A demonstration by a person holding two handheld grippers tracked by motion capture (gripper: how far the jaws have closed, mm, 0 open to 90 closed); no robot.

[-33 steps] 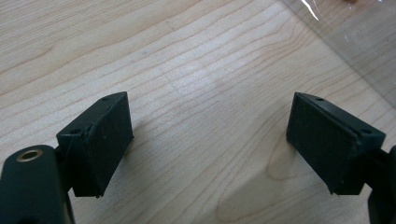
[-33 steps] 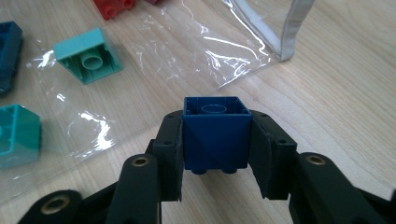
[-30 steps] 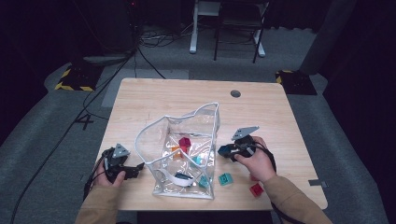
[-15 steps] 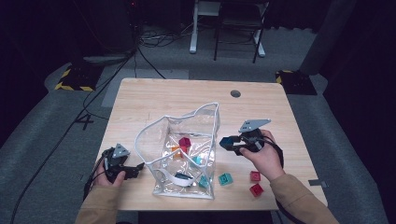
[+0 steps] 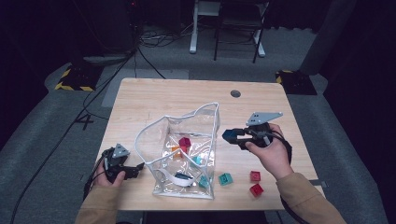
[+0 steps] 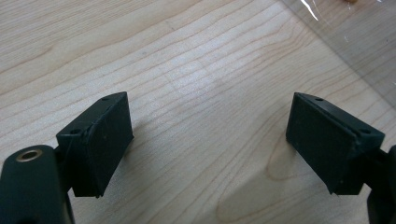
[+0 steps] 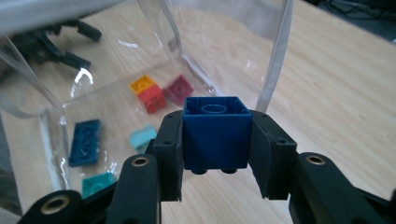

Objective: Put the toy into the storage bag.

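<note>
A blue brick (image 7: 215, 132) sits clamped between the jaws of my right gripper (image 7: 215, 140), upside down with its hollow underside facing up. In the high view that right gripper (image 5: 232, 136) hovers just right of the clear plastic bag (image 5: 154, 135) with the blue brick (image 5: 229, 136) at its tip. The bag (image 7: 224, 42) stands open and holds several bricks: orange (image 7: 142, 84), red (image 7: 152, 99), maroon (image 7: 179, 88), dark blue (image 7: 86, 141) and teal ones. My left gripper (image 5: 136, 169) rests on the table left of the bag, its jaws wide apart over bare wood (image 6: 205, 116).
A teal brick (image 5: 225, 178) and two red bricks (image 5: 255, 176) (image 5: 256, 189) lie on the wooden table (image 5: 163, 98) in front of the right hand. A round grommet hole (image 5: 236, 93) is near the far edge. Dark floor with cables surrounds the table.
My right gripper has risen from the table by the bag's front right corner, carrying the blue brick up beside the bag's rim. The left gripper has stayed put.
</note>
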